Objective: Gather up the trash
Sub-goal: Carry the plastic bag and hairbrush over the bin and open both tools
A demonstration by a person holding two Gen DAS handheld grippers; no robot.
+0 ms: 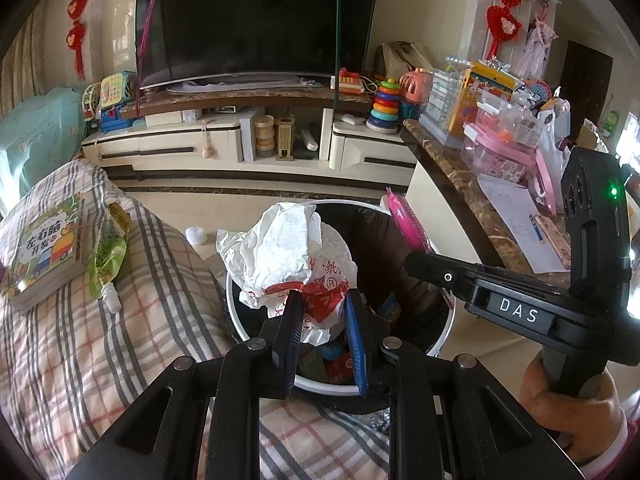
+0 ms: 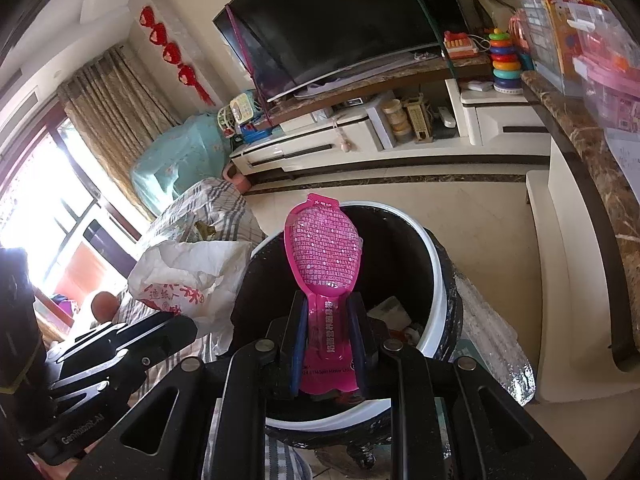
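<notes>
Step in hand: dropping two held pieces of trash into the bin, judged from both hanging over its mouth.
Left gripper (image 1: 324,320): pinching the crumpled white bag (image 1: 286,256) by its red-printed lower edge; bag standing up from the pads, over the 9 o'clock side of the trash bin (image 1: 236,312).
Right gripper (image 2: 328,336): clamped on the narrow neck of the pink wrapper (image 2: 322,252); wide end pointing toward 12 o'clock, over the dark opening.
Bin: black liner, white rim, other scraps already at the bottom; standing between the checked cushion (image 1: 80,340) at 9 o'clock and the marble counter (image 1: 460,184) at 3 o'clock.
Doing it well: bringing the white bag further toward the bin's centre before letting go, since much of it looks to overhang the rim on the cushion side; opening one pair of jaws at a time.
Risk: light bag likely catching on a pad or drifting onto the cushion.
Left behind: green pouch (image 1: 106,256) beside the book (image 1: 48,248), possibly next.
</notes>
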